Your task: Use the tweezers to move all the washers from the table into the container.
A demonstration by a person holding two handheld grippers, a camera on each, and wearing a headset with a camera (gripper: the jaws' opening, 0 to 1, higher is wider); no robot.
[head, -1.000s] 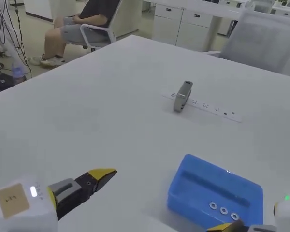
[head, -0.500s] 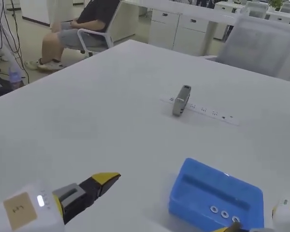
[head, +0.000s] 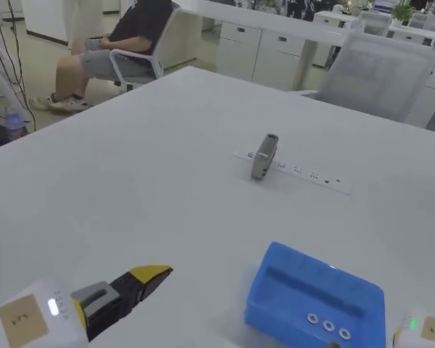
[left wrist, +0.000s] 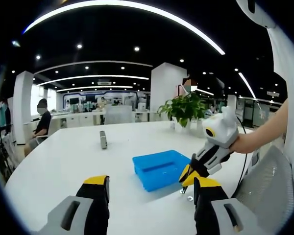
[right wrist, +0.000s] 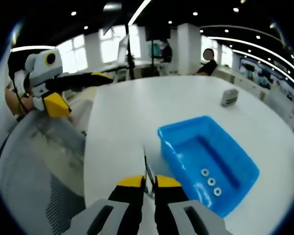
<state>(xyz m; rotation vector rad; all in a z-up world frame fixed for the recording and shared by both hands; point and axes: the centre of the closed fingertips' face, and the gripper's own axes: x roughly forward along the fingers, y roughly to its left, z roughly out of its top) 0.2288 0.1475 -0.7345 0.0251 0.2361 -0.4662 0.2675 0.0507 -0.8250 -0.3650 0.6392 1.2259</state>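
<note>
A blue container [head: 315, 301] stands at the near right of the white table [head: 152, 167], with three washers [head: 328, 325] in a row inside it. They also show in the right gripper view as washers [right wrist: 211, 180] in the container [right wrist: 186, 142]. My right gripper [right wrist: 149, 182] is shut on thin metal tweezers [right wrist: 146, 166], whose tips hang over the table just beside the container's near wall. Whether the tips hold anything I cannot tell. My left gripper [head: 156, 274] hovers open at the near left, apart from the container [left wrist: 161, 169]; my right gripper [left wrist: 188, 175] shows beside it.
A small grey block [head: 264, 155] stands on a white power strip [head: 304, 174] at mid table. A person sits on a chair [head: 130, 61] beyond the far left edge. An office chair [head: 377, 72] stands behind the far edge.
The head camera has tilted, so the scene sits slightly lower and left. My right gripper's yellow tip has slipped below the frame's bottom edge. The left gripper has hardly moved.
</note>
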